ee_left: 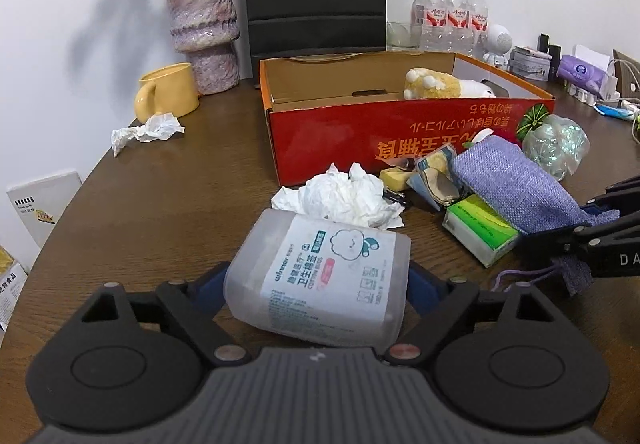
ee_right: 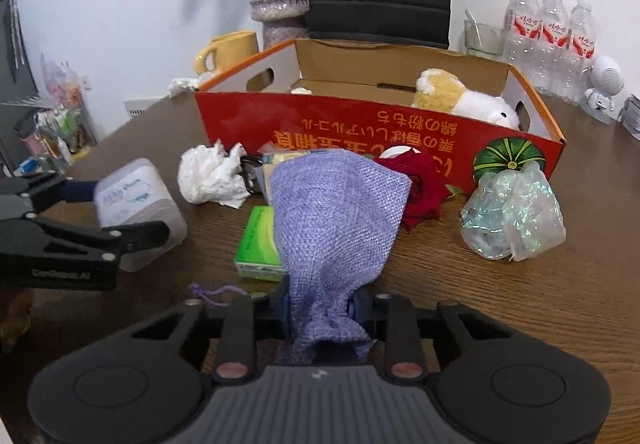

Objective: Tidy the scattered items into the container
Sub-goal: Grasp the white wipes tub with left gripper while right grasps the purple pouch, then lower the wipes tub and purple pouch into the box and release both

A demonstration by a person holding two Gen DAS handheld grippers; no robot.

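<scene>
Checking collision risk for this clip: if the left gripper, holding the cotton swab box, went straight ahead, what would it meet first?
Probably the crumpled white tissue, lying just beyond the translucent plastic cotton swab box that the left gripper holds. Behind it stands the red cardboard box. Depth is unclear through the fisheye.

1. Three water bottles (ee_right: 552, 40), at two o'clock.
2. Two crumpled tissues: one (ee_left: 344, 196) at twelve o'clock, one (ee_left: 148, 130) at ten.
3. One plush toy (ee_right: 460, 96).
4. One purple cloth pouch (ee_right: 336, 220).
5. One yellow mug (ee_left: 168, 92).
</scene>
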